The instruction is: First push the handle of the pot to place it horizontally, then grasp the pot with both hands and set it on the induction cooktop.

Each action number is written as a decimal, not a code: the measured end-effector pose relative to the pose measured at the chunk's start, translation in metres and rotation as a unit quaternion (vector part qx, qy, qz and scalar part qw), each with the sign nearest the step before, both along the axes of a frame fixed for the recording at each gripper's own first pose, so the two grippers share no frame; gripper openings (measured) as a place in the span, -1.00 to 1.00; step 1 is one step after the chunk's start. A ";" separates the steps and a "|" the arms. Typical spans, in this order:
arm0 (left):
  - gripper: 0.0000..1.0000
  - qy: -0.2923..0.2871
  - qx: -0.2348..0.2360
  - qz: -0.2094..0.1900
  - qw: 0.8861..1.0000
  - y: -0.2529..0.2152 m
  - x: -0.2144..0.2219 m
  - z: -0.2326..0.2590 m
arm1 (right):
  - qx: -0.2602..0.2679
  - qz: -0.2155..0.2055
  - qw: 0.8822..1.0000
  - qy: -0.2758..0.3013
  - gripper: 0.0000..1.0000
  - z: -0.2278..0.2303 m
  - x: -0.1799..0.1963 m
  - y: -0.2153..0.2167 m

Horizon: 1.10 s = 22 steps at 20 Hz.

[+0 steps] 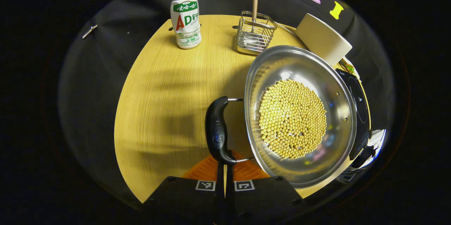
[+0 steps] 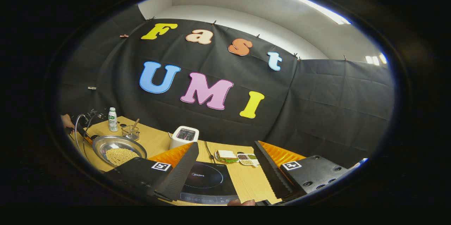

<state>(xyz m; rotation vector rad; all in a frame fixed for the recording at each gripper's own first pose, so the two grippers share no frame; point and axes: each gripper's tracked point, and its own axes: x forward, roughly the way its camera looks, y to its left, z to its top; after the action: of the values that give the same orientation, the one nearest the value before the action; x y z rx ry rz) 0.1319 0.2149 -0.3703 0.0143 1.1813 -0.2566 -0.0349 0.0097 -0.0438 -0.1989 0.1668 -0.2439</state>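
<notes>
With the left claw (image 1: pixel 225 168) closed at the pot handle (image 1: pixel 217 129) and the right claw (image 2: pixel 225 168) spread above the induction cooktop (image 2: pixel 208 179), a hard shove could slide the bean-filled pot (image 1: pixel 299 112) across the bench (image 1: pixel 158 94), spilling beans.

Left gripper view: bright, warm light from above. Light wooden table (image 1: pixel 165 87) evenly lit, broad soft shadows banding across it. Shiny round steel pot (image 1: pixel 299 112) throws white glare spots on inner wall, coloured reflections low on rim. Focus sharp in centre; strong fisheye bend, edges darken and smear.

Right gripper view: dimmer overall, black cloth soaks light. Long white ceiling light strip (image 2: pixel 313 6) overexposed at top right. Picture softer, slightly blurred; straight lines curve heavily near rim, blue fringe at right edge.
</notes>
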 end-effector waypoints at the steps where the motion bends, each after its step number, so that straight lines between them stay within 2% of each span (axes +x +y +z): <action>1: -0.90 -0.001 0.000 -0.001 1.000 -0.001 0.002 0.000 | -0.001 0.000 1.000 0.001 0.96 -0.001 0.001 0.000; 5: -0.89 -0.028 -0.005 0.010 1.000 0.000 0.000 0.008 | 0.007 -0.001 1.000 0.007 0.96 -0.008 0.002 0.002; 10: -0.89 -0.138 0.004 0.037 0.990 0.011 -0.006 0.041 | 0.020 0.007 0.999 0.023 0.96 -0.023 0.004 0.005; 13: -0.89 -0.215 0.018 0.044 0.976 0.017 -0.012 0.075 | 0.025 0.014 0.999 0.028 0.96 -0.028 0.010 0.007; 16: -0.87 -0.263 -0.003 0.049 0.964 0.013 -0.021 0.111 | 0.025 0.022 0.999 0.032 0.96 -0.032 0.015 0.010; 20: -0.89 -0.340 -0.009 0.066 0.938 0.022 -0.018 0.159 | 0.026 0.037 0.998 0.040 0.96 -0.042 0.028 0.018; 21: -0.85 -0.353 -0.013 0.063 0.933 0.021 -0.017 0.166 | 0.029 0.042 0.998 0.044 0.96 -0.046 0.032 0.022; 22: -0.67 -0.362 -0.014 0.063 0.930 0.020 -0.016 0.170 | 0.033 0.046 0.997 0.051 0.96 -0.050 0.035 0.025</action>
<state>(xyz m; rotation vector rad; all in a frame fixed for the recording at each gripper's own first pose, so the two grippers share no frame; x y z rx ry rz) 0.1159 0.2344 -0.1998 0.0074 0.4379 -0.1325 0.0004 0.0350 -0.0934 -0.1525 0.2651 -0.1369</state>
